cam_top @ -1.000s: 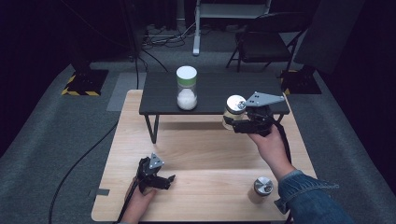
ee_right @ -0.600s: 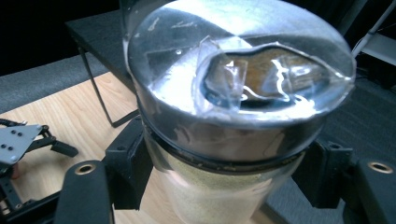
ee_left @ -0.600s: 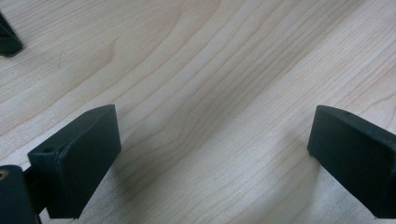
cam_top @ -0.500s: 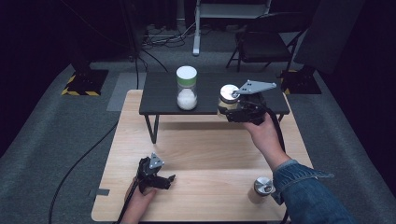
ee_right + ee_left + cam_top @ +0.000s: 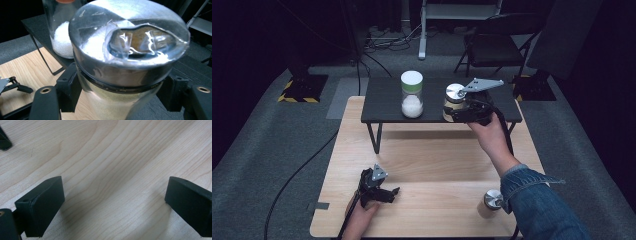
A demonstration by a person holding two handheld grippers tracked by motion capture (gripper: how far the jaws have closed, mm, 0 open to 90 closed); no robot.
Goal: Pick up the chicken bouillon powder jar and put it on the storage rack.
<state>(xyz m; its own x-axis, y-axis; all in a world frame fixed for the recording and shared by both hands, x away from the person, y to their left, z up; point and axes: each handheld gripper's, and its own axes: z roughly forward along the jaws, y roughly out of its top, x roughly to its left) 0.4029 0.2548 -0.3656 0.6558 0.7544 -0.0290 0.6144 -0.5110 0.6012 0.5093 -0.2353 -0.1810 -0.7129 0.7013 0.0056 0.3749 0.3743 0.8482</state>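
Right gripper jaws clamped; left gripper jaws apart.

The wooden table is being overlooked from above; its grain is being viewed closely between left jaws, while the jar is being viewed closely from the right

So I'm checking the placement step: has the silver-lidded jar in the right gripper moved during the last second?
Yes. The silver-lidded jar, clamped in the right gripper, has moved left along the black shelf, closer to the green-lidded jar.
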